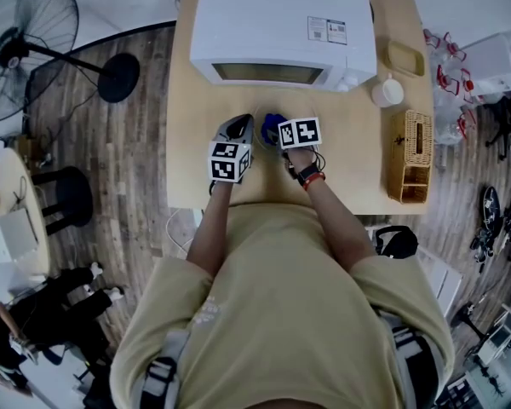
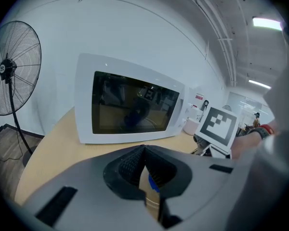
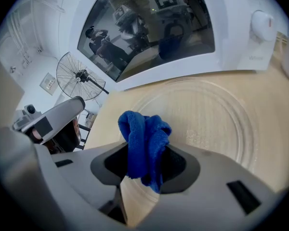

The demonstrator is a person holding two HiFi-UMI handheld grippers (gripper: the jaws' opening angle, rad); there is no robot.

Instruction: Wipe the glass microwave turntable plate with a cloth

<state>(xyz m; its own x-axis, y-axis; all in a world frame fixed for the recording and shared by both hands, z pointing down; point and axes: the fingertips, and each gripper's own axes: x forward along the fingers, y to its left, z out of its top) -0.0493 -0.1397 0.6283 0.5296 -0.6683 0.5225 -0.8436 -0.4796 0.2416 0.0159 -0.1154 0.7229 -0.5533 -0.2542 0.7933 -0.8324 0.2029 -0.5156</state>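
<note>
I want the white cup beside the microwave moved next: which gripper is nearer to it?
Right. The right gripper, holding the blue cloth, is left of the white cup, toward the person; the left gripper lies farther left.

The cloth [image 3: 143, 143] is showing a soft, fuzzy blue pile. The plate [image 3: 216, 124] is presenting clear, smooth, glossy glass. The table [image 1: 358, 156] is showing pale matt wood. The microwave [image 1: 281, 24] is displaying a smooth white casing and a dark reflective door. The basket [image 1: 411, 143] is showing woven wicker.
</note>
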